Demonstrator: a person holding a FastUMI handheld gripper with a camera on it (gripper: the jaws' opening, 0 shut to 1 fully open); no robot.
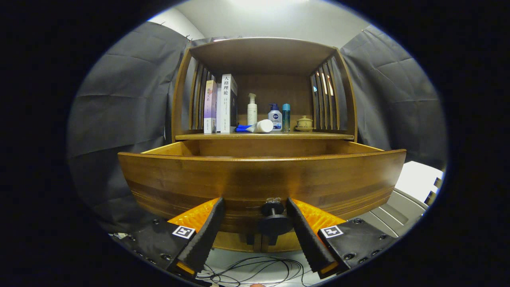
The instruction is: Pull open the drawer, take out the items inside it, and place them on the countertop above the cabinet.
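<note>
The wooden drawer (259,179) stands pulled out from the cabinet, and its tall front panel hides whatever lies inside. A dark round knob (273,218) sits low on the drawer front. My gripper (255,204) is open, its fingers straddling the knob: the right finger lies close beside it and the left finger stands well apart. On the countertop (263,136) above the drawer I see a white tube (257,127) lying on its side, a white pump bottle (252,110), a blue-capped white bottle (275,117), a slim blue bottle (286,117) and a small lidded pot (304,123).
Upright books (221,104) stand at the left of the countertop, under a wooden hutch with slatted sides (324,97). Dark cloth walls close in on both sides. Loose black cables (255,269) lie on the floor below the drawer. A pale slatted surface (402,205) sits to the right.
</note>
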